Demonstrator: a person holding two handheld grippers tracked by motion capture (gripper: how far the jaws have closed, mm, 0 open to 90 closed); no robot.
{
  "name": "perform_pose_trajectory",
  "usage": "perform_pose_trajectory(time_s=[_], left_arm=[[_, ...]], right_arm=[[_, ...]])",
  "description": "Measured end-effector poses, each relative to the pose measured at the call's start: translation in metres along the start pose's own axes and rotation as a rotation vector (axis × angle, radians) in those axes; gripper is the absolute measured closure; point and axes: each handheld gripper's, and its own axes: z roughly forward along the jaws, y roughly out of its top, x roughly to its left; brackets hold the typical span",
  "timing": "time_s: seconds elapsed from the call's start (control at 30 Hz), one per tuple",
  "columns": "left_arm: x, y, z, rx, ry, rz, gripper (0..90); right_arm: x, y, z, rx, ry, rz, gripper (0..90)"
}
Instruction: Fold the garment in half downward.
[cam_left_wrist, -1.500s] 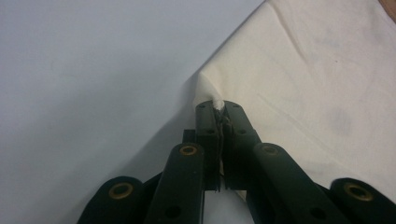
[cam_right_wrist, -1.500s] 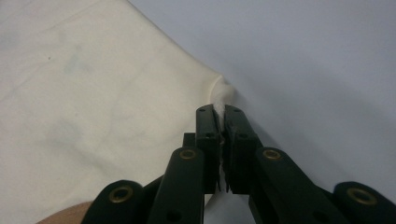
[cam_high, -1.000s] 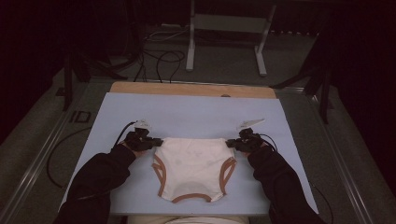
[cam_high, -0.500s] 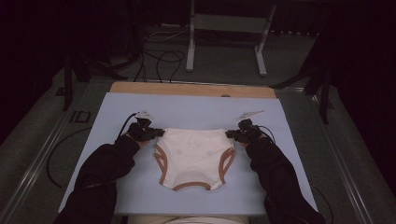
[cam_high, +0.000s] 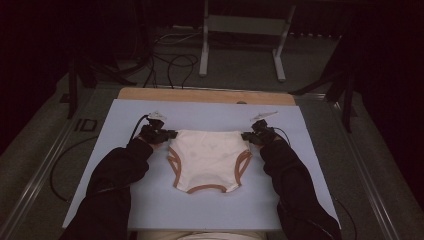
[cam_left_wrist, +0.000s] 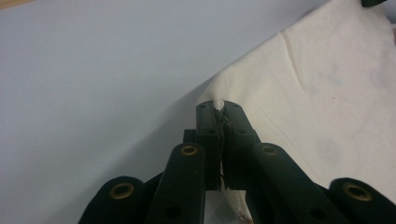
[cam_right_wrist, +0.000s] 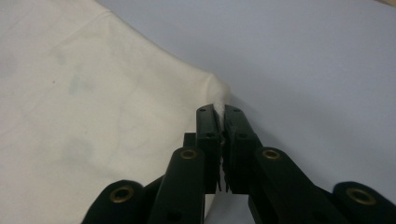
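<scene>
the left gripper at centre left of the high view has its fingers pinched on the left waist corner of the cream underpants. the underpants lie flat mid-frame on the pale blue table, waistband running left to right, crotch toward the bottom edge. the right gripper pinches the right corner.

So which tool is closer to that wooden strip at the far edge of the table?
Left, though only slightly. The left tool grips the underwear's left waist corner, a touch farther up the mat than the right tool gripping the right corner; both sit short of the wooden strip.
</scene>
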Motion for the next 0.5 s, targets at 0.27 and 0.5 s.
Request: perform_pose_trajectory(time_s=[0.27, 0.5], left_arm=[[0.005, 0.0, 0.01, 0.027, 0.025, -0.018, 87.9], [0.008, 0.0, 0.018, 0.057, 0.041, -0.035, 87.5]], right_arm=[[-0.004, 0.006, 0.01, 0.013, -0.021, -0.009, 86.1], [-0.007, 0.005, 0.018, 0.037, -0.024, 0.009, 85.3]])
